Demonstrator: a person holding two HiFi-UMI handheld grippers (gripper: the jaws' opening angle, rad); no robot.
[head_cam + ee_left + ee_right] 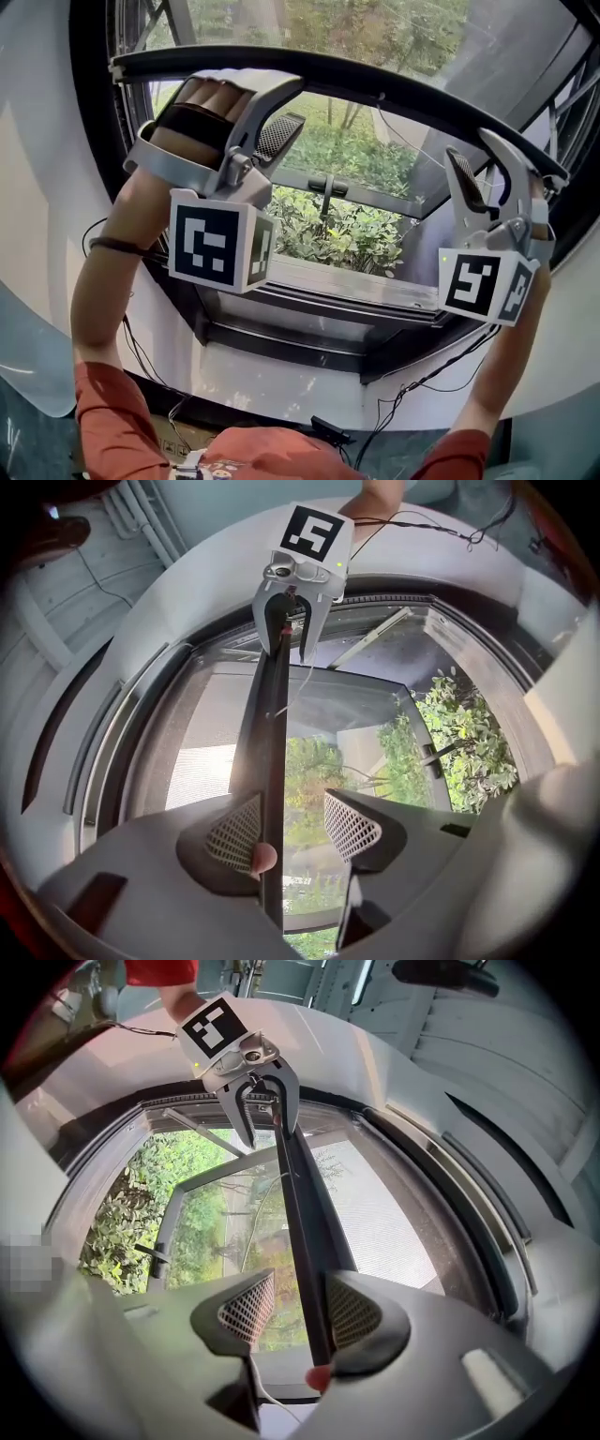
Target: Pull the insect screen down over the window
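**Head view.** The slim black pull bar of the insect screen is seen arcing across the top of the frame, high over the opening. Its fine grey mesh is spread above it at upper right. The grey hand-held left gripper is hooked over the bar at upper left and the matching right gripper at right. They are set well apart, apparently so that the bar is drawn down level rather than skewed. Lower in the frame, the dark window frame and the green foliage outside are left uncovered, so most of the pull is judged to remain.

**Left gripper view.** The bar is shown running up the centre from the left gripper, whose jaws are held wide. Only the pad left of centre is laid against the bar, and the other stands clear. Nothing is clamped: the bar appears to be borne down by one hooked jaw. The right gripper is seen astride the far end at the top.

**Right gripper view.** The bar is laid against the pad right of centre of the right gripper, with the other pad apart from it. The jaws are released, not clenched. Mesh is shown to the right of the bar, and the left gripper at the top.
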